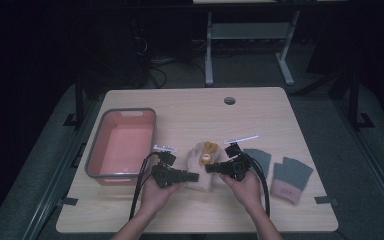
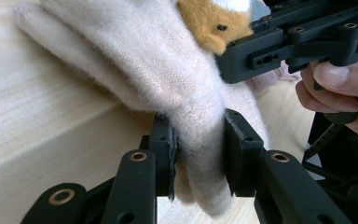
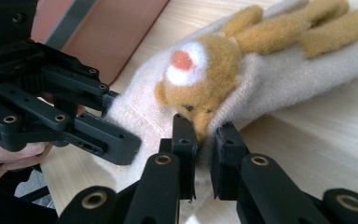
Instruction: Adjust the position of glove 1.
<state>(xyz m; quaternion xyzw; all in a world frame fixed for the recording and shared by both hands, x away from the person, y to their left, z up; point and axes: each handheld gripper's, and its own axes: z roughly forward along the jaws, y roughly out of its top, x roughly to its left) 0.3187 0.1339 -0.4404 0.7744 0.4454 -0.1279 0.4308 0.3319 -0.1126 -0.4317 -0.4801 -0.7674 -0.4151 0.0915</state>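
Both grippers are working the cream knit glove [image 1: 200, 167] with the bear appliqué [image 1: 208, 148], sitting mid-table just ahead of the hands.

Left gripper [image 1: 194, 176] is coming in from 9 o'clock; in the left gripper view its jaws are clamping a fold of the glove's cream knit [image 2: 200, 154], fabric bunching between the pads. Right gripper [image 1: 211, 168] is coming in from 3 o'clock; in the right gripper view its jaws are nearly together, pinching the knit edge right under the bear's face [image 3: 200, 100].

Step looks like lifting the glove two-handed, probably toward the bin. To do it well:
- keep both pinches on knit, not on the appliqué, since that could tear loose
- lift both hands together and level, so the glove isn't stretching between them
- right bite looks shallow; I'd go deeper before lifting or it's likely slipping out

Containers: pink bin with grey rim [image 1: 92, 156] is sitting at 9 o'clock of the glove, near it, and is holding nothing I can see.

Pair of grey fingerless gloves with pink cuffs [image 1: 291, 179] is lying at 3 o'clock, just past the right hand [image 1: 246, 189], untouched.
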